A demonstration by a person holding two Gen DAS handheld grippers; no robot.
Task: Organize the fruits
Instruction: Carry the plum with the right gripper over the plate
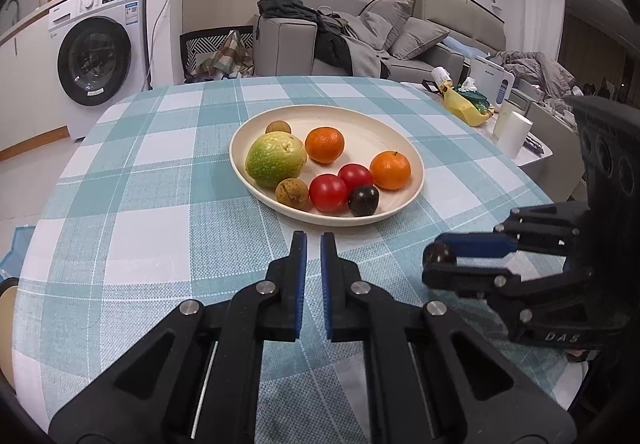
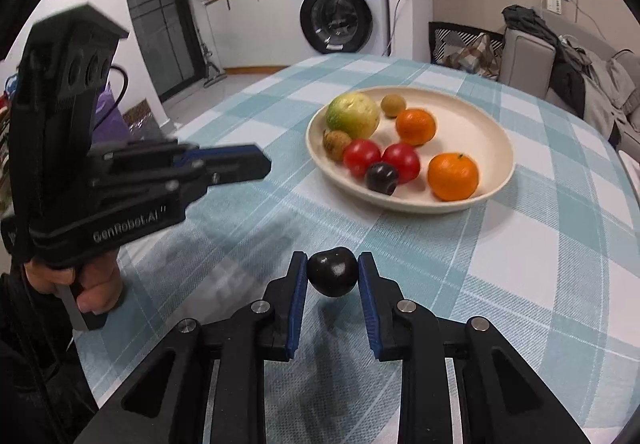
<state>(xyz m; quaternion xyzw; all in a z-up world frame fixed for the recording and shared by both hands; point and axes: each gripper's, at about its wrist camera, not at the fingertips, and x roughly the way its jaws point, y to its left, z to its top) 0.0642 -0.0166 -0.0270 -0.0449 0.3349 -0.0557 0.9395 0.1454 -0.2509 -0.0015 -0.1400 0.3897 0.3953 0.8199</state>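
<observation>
A cream plate (image 1: pixel 400 140) (image 2: pixel 480 112) stands on the checked table. It holds a green guava (image 1: pixel 275 160) (image 2: pixel 353 115), two oranges (image 1: pixel 325 144) (image 1: pixel 390 170), two red tomatoes (image 1: pixel 328 192) (image 2: pixel 401 163), a dark plum (image 1: pixel 363 200) (image 2: pixel 381 178) and two small brown longans (image 1: pixel 292 194) (image 1: pixel 278 127). My right gripper (image 2: pixel 333 270) is shut on a second dark plum (image 2: pixel 333 271) above the cloth in front of the plate; it shows in the left wrist view (image 1: pixel 438 258). My left gripper (image 1: pixel 313 244) is empty with its jaws nearly together, in front of the plate's near rim; it shows in the right wrist view (image 2: pixel 262 166).
The table carries a blue and white checked cloth (image 1: pixel 152 212). A side table at the right holds a yellow bag (image 1: pixel 466 106) and white cups (image 1: pixel 516 132). A washing machine (image 1: pixel 100 56) and a grey sofa (image 1: pixel 400 40) stand behind.
</observation>
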